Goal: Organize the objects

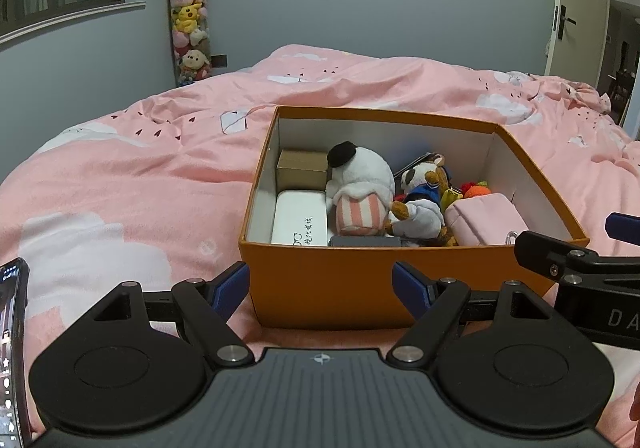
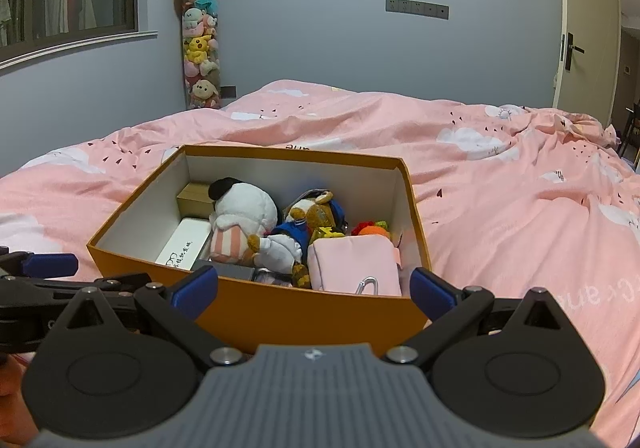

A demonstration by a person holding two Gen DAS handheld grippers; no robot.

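Orange box point(image 1: 340, 288) sits on pink bedcover point(image 1: 140, 176), holding plush toys, white case point(image 1: 300, 224) and pink pouch point(image 1: 484, 220). Left gripper point(image 1: 322, 284) and right gripper point(image 2: 314, 288): both spread wide, empty, near the box's front wall.

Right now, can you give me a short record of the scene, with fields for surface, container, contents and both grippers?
surface: pink bedspread with cloud print
container: orange box, open, no lid in view
contents left side: white case, small brown box behind it
contents middle: white plush, dog plush in blue
contents right side: pink pouch with a metal clip
left gripper: open, empty, near the box front
right gripper: open, empty, near the box front
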